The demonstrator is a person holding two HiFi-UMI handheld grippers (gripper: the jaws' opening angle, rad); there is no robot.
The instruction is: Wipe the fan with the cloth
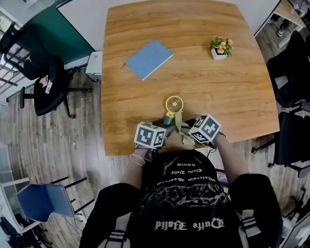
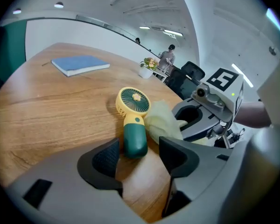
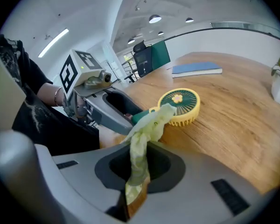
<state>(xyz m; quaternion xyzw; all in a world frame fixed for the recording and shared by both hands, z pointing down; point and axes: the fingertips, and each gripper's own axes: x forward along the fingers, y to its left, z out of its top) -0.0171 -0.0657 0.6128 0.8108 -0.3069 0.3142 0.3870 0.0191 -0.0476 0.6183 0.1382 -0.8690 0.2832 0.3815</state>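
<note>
Wooden table (image 1: 222, 92): fan (image 1: 173, 106), blue notebook (image 1: 149, 59), potted plant (image 1: 220, 48).

Fan (image 1: 173, 107) lying on the counter (image 1: 237, 87) near its front edge, cloth (image 2: 162, 118) just right of it, notebook (image 1: 149, 59) behind left, potted plant (image 1: 220, 47) behind right

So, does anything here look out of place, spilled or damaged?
Nothing stands out. The handheld fan lies flat on the table, the yellow-green cloth is clamped in the right gripper, the potted plant stands upright.

Left gripper (image 2: 139, 157) agape, right gripper (image 3: 136, 169) clamped.
</note>
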